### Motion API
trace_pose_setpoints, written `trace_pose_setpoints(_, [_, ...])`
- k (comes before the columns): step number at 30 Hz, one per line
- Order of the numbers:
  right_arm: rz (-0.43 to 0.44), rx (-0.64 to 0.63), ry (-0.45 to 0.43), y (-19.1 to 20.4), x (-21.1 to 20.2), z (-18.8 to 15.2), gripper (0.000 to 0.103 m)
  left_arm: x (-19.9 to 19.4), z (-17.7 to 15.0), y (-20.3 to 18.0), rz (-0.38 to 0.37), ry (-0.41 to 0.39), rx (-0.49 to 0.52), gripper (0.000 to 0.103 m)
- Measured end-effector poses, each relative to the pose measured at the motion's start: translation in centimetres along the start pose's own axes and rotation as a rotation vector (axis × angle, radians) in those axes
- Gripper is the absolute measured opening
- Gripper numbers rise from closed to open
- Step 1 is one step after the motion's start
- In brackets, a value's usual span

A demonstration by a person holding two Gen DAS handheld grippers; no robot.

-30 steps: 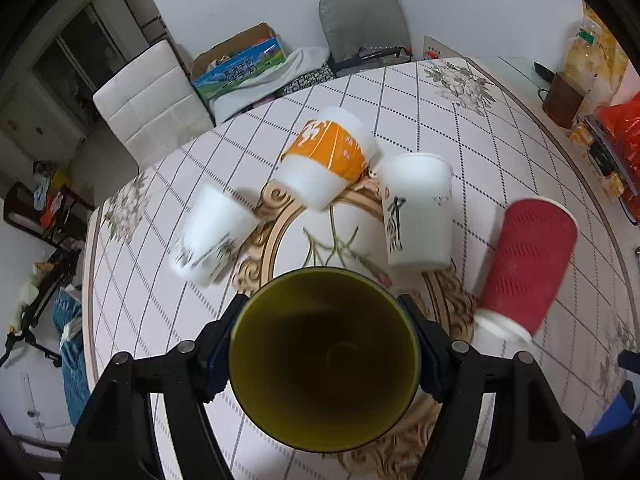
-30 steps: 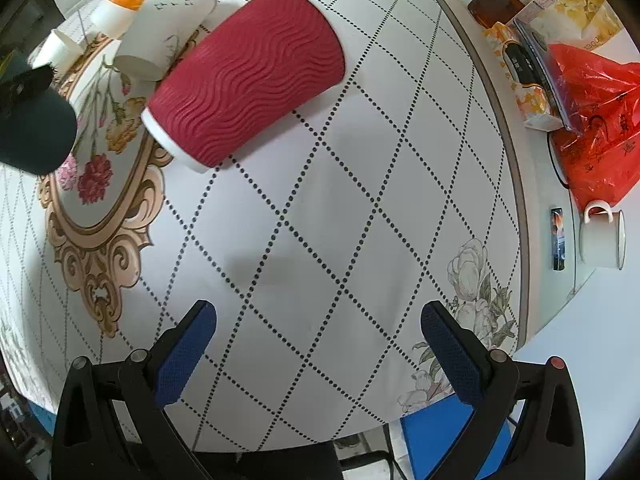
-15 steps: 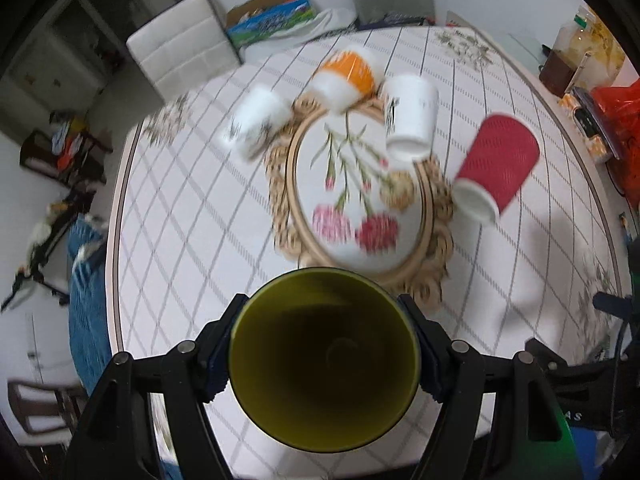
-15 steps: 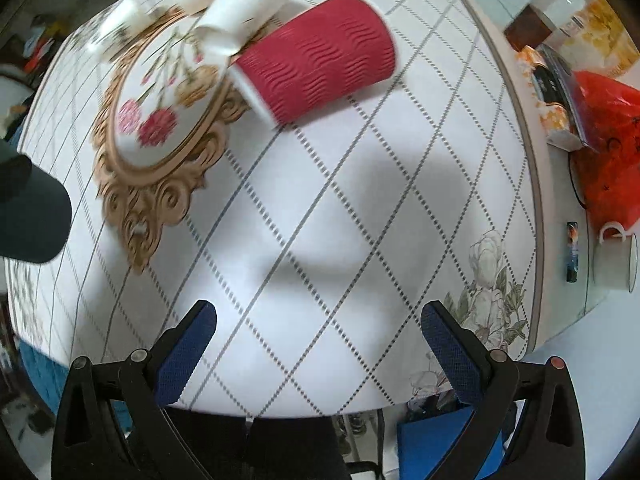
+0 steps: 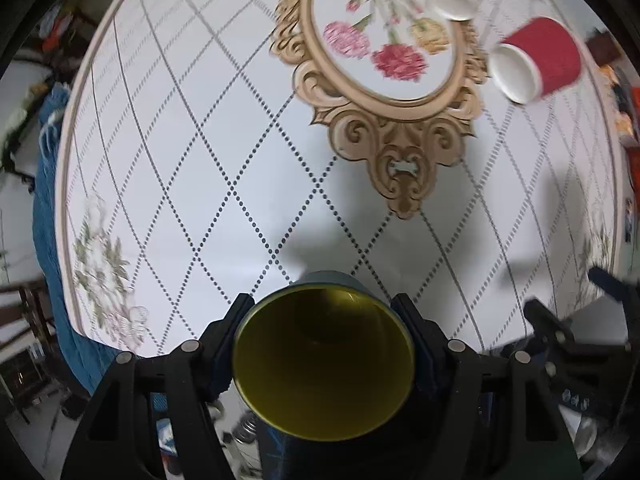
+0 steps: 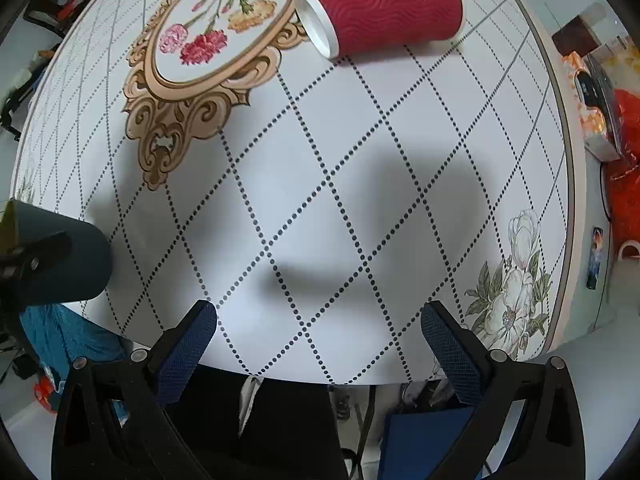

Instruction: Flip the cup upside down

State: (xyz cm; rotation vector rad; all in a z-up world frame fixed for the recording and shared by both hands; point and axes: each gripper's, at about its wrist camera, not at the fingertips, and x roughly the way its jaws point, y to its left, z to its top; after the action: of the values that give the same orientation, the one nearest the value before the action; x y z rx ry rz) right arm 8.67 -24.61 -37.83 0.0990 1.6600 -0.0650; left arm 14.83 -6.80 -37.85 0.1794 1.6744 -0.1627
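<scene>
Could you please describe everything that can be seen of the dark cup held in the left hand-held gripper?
The dark teal cup has a smooth olive-yellow inside and a thin rim; the material is not clear. It is clamped between the pads of the left hand-held gripper, mouth towards that camera, base towards the table. The right wrist view shows it tilted over the table's near edge with its rounded base just above or on the cloth; contact cannot be told. It looks empty.
</scene>
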Motion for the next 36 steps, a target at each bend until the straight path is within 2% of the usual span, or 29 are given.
trace_pose_setpoints(7, [-0.02,0.035,0.018,-0.6,0.4,0.0,0.103,-0.3,4.0,-1.1,0.015,-0.025,0.017,0.068])
trace_pose_setpoints(14, [-0.049,0.065,0.025,-0.6,0.6,2.4,0.103,1.5,8.4,-2.8,0.061,-0.039,0.048,0.068])
trace_pose_setpoints(19, [-0.062,0.087,0.023,-0.8,-0.2,4.0,0.103,2.0,10.2,-1.6,0.029,-0.042,0.018,0.068])
trace_pose_setpoints(24, [-0.069,0.104,0.012,-0.3,-1.1,6.0,0.103,1.7,10.8,-0.3,0.006,-0.052,-0.004,0.068])
trace_pose_setpoints(28, [-0.069,0.11,0.001,0.8,-1.7,6.4,0.103,1.3,10.9,0.1,0.001,-0.062,-0.011,0.068])
trace_pose_setpoints(36, [-0.067,0.12,-0.017,1.7,-3.6,6.5,0.103,0.3,10.6,3.8,-0.016,-0.076,-0.038,0.069])
